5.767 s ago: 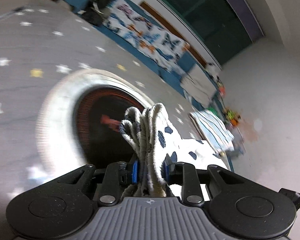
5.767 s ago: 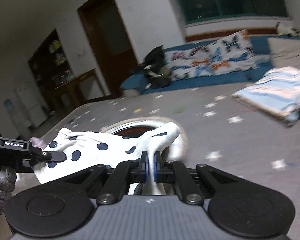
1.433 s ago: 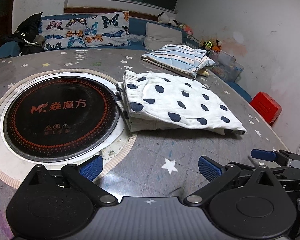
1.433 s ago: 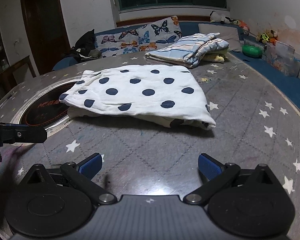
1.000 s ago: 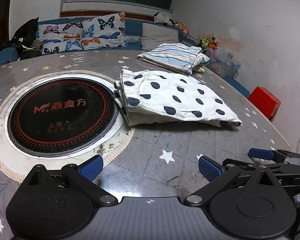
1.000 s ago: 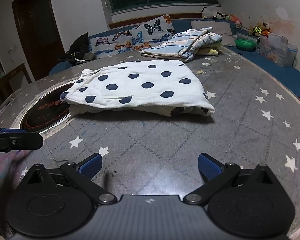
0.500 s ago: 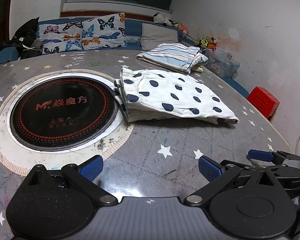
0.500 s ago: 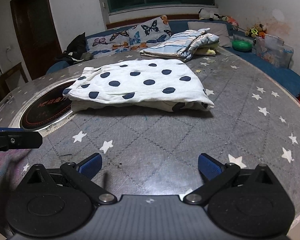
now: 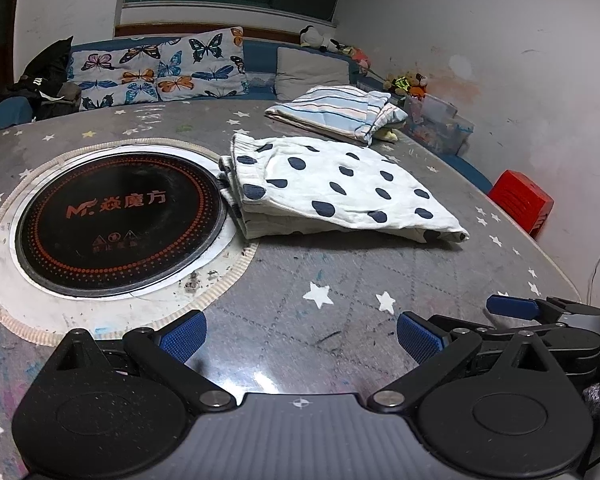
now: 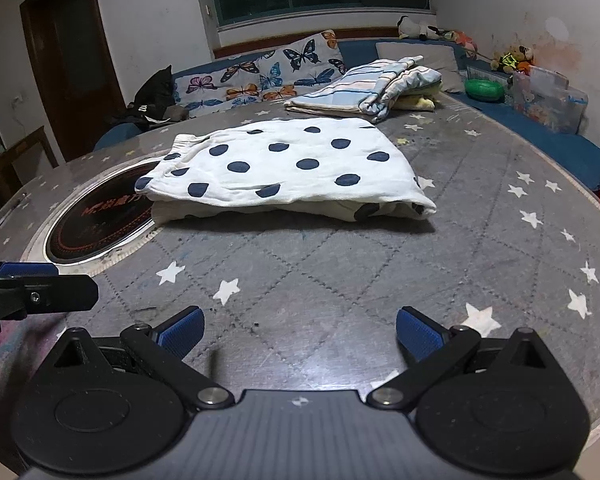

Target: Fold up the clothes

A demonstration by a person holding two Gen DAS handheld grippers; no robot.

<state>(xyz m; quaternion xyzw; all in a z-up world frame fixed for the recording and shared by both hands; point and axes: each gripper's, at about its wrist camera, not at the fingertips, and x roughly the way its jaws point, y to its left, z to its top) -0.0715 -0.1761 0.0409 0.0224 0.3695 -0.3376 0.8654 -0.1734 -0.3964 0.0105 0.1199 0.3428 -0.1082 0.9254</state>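
Polka-dot garment (image 9: 332,188) lies folded flat on the bench (image 9: 340,272), a white cloth with dark blue spots, sitting in the middle of the left wrist view and a little above centre in the right wrist view (image 10: 284,168). Its elastic waistband end touches the pale ring around the round black cooktop (image 9: 116,220) set into the bench, which fills the left half of the left wrist view and carries red lettering. The bench cover is grey with white stars.

Behind the garment, toward the upper middle of both views, a striped folded pile (image 9: 332,112) rests near the far edge of the bench, close to the garment; I cannot tell whether they touch. Further back, butterfly cushions (image 9: 160,72) line a blue sofa in the upper left of the left wrist view. A red stool (image 9: 520,200) stands at the right edge, off the bench.

Left gripper (image 9: 300,336) hangs at the bottom of its frame with jaws spread wide and nothing between the blue pads. Right gripper (image 10: 300,332) likewise has its jaws wide and bare, well short of the garment. Each gripper's tip shows in the other's view, at the lower side edge.
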